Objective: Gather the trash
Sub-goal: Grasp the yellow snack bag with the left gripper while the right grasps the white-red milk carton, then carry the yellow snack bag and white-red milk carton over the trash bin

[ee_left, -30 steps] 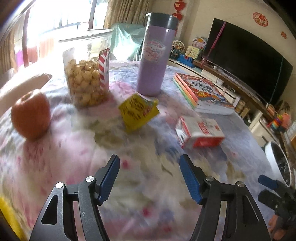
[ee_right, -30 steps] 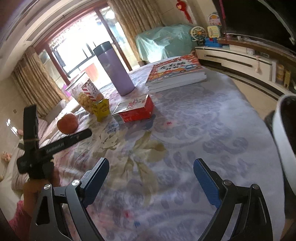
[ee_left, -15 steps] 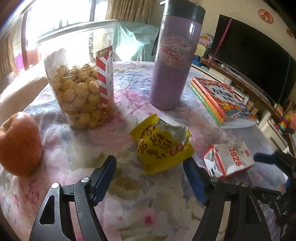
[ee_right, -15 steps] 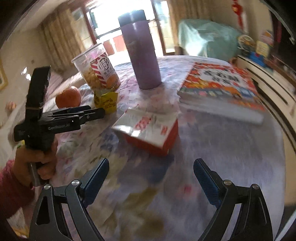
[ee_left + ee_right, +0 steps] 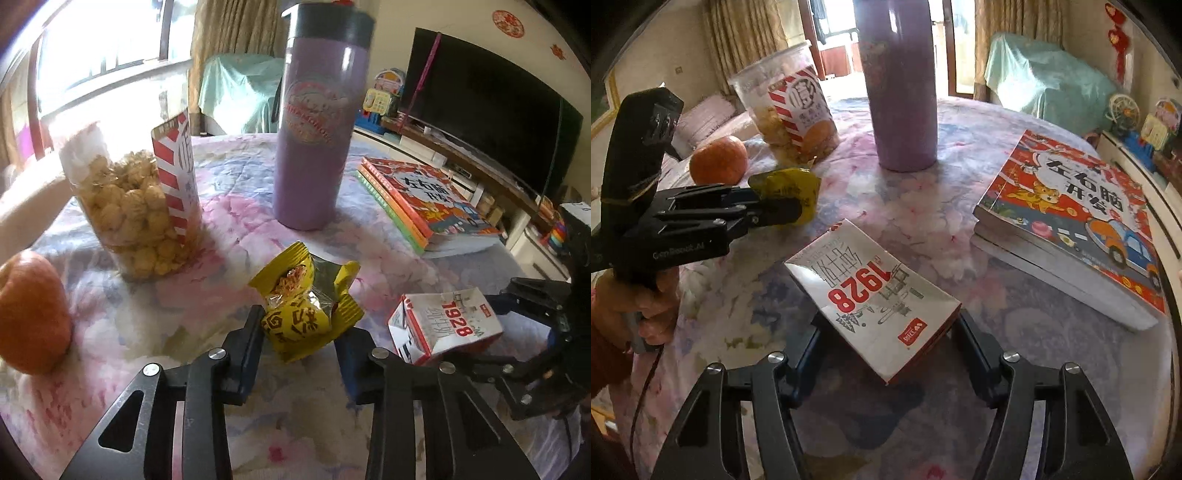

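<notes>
**Left wrist view: two pieces of trash, one gripper on each**

Item 1, yellow wrapper (image 5: pixel 308 314): lies crumpled on the flowered tablecloth (image 5: pixel 229 221), near side of the purple flask (image 5: pixel 314 125). It sits directly between the fingers of the left gripper (image 5: pixel 301 339), whose jaws are closing on it, pads touching or just short of its sides. The left hand is the nearer one to it.

Item 2, milk carton (image 5: pixel 875 295): lies flat to the right of the wrapper, long axis slanting from far left to near right. The right gripper (image 5: pixel 886 343) straddles its near end, jaws closing, pads just beside its edges, perhaps touching; a firm grip cannot be confirmed.

Not trash, by judgement: snack jar (image 5: pixel 136 206), orange fruit (image 5: pixel 31 314), books (image 5: pixel 1082 221).

Change from a second ago: both grippers were then wide open and well short of their items; the wrapper and carton lay far ahead.
</notes>
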{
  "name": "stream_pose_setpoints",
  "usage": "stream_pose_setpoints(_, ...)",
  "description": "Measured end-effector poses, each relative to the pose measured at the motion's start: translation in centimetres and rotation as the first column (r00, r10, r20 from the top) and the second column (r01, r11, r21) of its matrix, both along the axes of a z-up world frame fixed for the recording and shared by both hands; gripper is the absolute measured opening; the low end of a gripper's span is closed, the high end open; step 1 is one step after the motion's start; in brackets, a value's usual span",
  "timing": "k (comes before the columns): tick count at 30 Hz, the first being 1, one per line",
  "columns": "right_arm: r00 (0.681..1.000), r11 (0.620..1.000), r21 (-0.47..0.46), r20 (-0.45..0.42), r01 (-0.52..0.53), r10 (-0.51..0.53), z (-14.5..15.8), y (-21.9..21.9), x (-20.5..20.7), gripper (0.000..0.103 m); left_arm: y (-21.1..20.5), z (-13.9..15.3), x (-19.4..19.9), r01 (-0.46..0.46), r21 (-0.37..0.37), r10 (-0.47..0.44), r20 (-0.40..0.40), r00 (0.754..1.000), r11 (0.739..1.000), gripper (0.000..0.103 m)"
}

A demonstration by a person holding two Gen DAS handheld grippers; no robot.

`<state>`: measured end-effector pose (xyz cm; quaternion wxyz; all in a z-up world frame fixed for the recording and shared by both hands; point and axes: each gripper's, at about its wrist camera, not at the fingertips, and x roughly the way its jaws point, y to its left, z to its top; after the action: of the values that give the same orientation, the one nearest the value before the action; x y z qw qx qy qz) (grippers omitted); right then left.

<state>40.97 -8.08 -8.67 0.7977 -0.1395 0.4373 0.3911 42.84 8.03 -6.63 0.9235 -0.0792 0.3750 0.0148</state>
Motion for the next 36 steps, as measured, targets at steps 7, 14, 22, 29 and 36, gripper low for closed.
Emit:
stream_pose_setpoints(7,0.995,0.993,0.062,0.008,0.098,-0.099,1.5,-3.3,-5.1,0.067,-1.3,0.5,-4.5,0.015,-0.054,-0.016,-0.002,1.000,0.998,0.031)
stream_pose_setpoints(14,0.974,0.966,0.121,-0.012,0.227,-0.227,2.8,-8.0,-11.1,0.067,-3.8,1.5,-10.0,0.057,-0.124,-0.057,-0.002,0.998,0.991,0.030)
stream_pose_setpoints(22,0.928,0.917,0.162,0.009,0.365,-0.372,3.7,-12.3,-16.2,0.067,-7.6,2.6,-14.0,0.135,-0.144,-0.136,0.005,0.991,0.980,0.029)
stream_pose_setpoints(29,0.895,0.882,0.166,0.001,0.441,-0.447,3.4,-14.7,-18.6,0.067,-10.3,2.9,-16.7,0.176,-0.155,-0.179,-0.006,0.984,0.972,0.029)
stream_pose_setpoints(36,0.868,0.855,0.179,0.012,0.487,-0.496,3.5,-16.3,-20.6,0.067,-12.4,3.2,-18.0,0.203,-0.136,-0.207,-0.016,0.978,0.970,0.029)
